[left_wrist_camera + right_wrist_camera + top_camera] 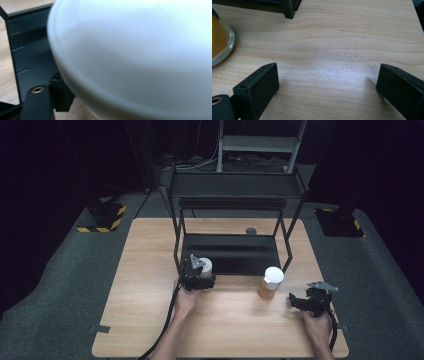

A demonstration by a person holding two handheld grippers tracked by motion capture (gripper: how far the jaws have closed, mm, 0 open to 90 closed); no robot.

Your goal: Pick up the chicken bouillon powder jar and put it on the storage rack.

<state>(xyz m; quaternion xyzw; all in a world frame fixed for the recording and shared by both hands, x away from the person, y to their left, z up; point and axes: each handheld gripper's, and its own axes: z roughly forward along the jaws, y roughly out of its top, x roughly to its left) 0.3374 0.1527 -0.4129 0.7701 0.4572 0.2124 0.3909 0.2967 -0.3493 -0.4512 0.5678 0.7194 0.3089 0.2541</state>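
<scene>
While the left gripper (199,276) sits near the front left leg of the black rack (235,200), it has a white-lidded jar (205,266) between its jaws; in the left gripper view the white lid (140,55) is very close to the camera and blurred, with one black jaw beside it at the lower left. The jaws are narrowed around the jar, but I cannot tell whether the pads really press on it. This jar stands on the wooden tabletop (150,320), just in front of the low black tray of the rack. To the right of it, well apart, a second jar (271,282) with a white lid and an orange-yellow content stands on the tabletop, close to the front right leg of the rack. Further right, near the tabletop edge, the right gripper (300,301) is held low over the wood; its jaws stand wide apart and nothing is between them, and the glass side of the second jar (220,37) is at the left.
</scene>
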